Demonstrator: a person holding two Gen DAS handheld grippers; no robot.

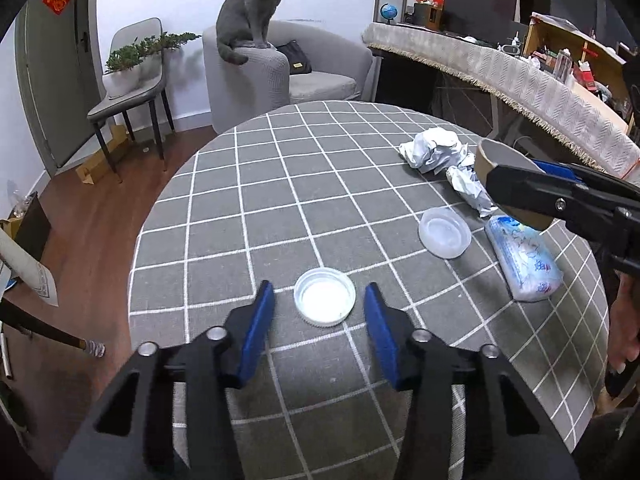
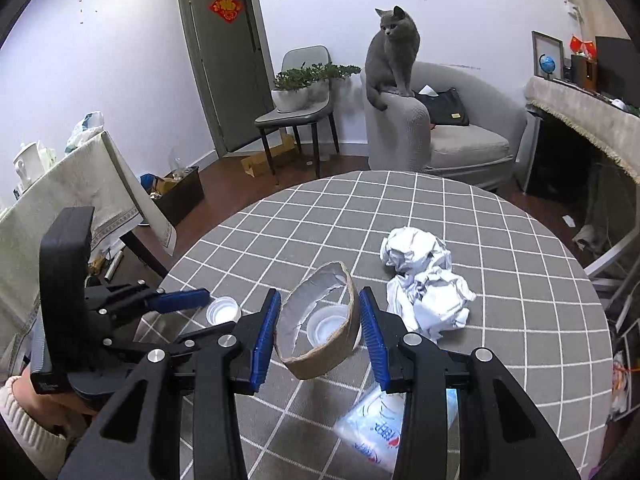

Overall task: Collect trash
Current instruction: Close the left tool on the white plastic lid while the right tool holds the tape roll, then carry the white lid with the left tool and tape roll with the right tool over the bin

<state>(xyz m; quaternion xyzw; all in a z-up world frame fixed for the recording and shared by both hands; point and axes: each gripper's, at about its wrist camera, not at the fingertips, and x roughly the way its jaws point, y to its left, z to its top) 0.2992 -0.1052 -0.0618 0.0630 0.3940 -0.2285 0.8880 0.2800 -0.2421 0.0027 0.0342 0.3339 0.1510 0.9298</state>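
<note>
Low in the left wrist view, the left gripper [image 1: 320,308] hangs over a round table [image 1: 248,208] dressed in a grey cloth with a white grid. Its blue pads stand on either side of a white plastic cap [image 1: 325,301] that lies open side up, with a visible gap at each side, so nothing is grasped; the jaws are released. Right of centre lies a second, translucent cap [image 1: 445,232], also open side up. Just beside that, toward the lower right, rests a soft tissue pack [image 1: 523,262] printed in blue. Above them, in the middle right, sit two wads of crumpled white paper [image 1: 436,154], touching each other.

At the right edge the right gripper [image 1: 516,196] reaches in, clamped on a short cardboard ring [image 1: 500,156]. The right wrist view shows that ring [image 2: 320,332] at bottom centre: brown outside, pale grey inside, squeezed somewhat oval between the blue pads of the right gripper [image 2: 320,328], and apparently held clear of the cloth, though the angle leaves that unsure. Through the ring the translucent cap [image 2: 328,326] is visible. The left gripper [image 2: 180,312] shows at the lower left, about the white cap [image 2: 223,310].

At the top of both views a grey cat [image 1: 250,12] sits on the arm of a grey armchair [image 1: 320,76].
</note>
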